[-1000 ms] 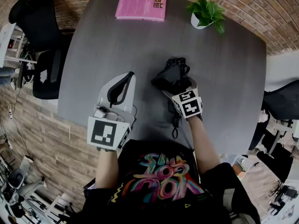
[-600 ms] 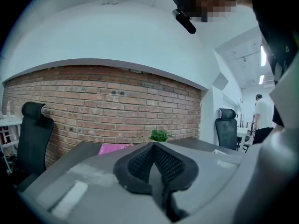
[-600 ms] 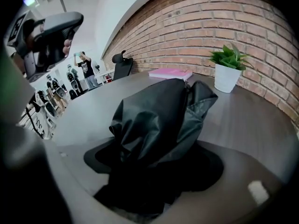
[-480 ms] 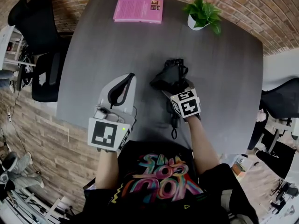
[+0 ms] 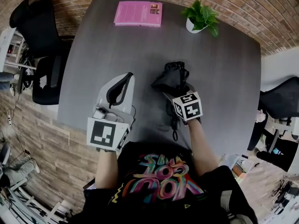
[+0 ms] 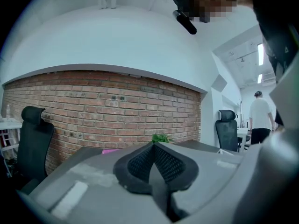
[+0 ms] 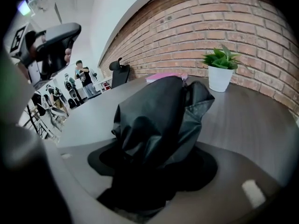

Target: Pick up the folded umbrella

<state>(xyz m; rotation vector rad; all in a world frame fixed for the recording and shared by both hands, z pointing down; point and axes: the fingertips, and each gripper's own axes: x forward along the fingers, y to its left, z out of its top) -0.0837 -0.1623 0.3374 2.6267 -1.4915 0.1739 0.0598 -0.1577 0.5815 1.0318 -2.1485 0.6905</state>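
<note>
Right gripper (image 5: pixel 175 90) shifted slightly back toward the person, bringing the folded umbrella (image 5: pixel 172 78) with it.

Compared with half a second earlier, the gripper's marker cube sat a touch nearer the person and more tilted. The umbrella's bunched black canopy moved with it, jutting out ahead of the jaws, while the strap dangled behind the gripper. Seen from the right gripper view, the jaws were clamped on the umbrella (image 7: pixel 159 120), its fabric filling the gap between them. The grasp appeared secure and the lift looked barely begun. Whether the umbrella had cleared the table (image 5: pixel 224 83) could not be told. The left gripper (image 5: pixel 123 81) had not moved, its jaws pressed together on nothing, off to the right gripper's left. A potted plant (image 5: pixel 202 17) and a pink book (image 5: pixel 138 7) lay well beyond both grippers.
</note>
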